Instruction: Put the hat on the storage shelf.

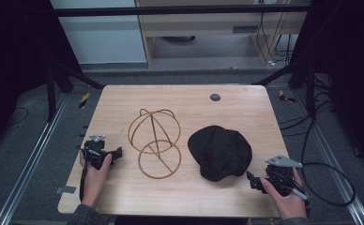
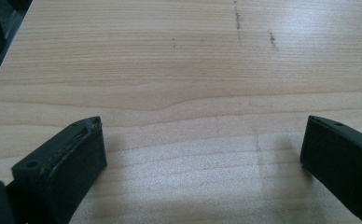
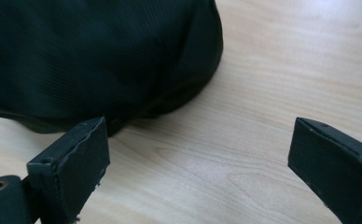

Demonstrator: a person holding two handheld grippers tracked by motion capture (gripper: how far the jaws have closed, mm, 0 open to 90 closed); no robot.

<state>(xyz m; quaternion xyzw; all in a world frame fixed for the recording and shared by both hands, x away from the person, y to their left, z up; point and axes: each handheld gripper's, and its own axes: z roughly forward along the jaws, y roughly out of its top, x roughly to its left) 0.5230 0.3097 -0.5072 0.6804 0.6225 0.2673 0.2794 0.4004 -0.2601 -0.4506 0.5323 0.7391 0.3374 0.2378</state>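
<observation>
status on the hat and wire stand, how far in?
Done: nothing yet. The black hat lies flat on the table, beside the wire hat stand and apart from it; the stand is bare.
In hand: nothing. The right gripper sits near the hat's edge with jaws open; the left gripper is open over bare wood.
Left: likely grasping the hat and setting it on the stand.

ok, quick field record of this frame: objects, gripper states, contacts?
surface: wooden table
hat: black cap, right of centre, lying flat
stand: wire hat stand, centre, ring base on the table with a domed frame above
left gripper: jaws open, over bare wood, left of the stand, holding nothing
right gripper: jaws open, close to the cap's near edge, holding nothing
contact: no jaw touches the cap or the stand
other: small dark disc near the far edge
</observation>
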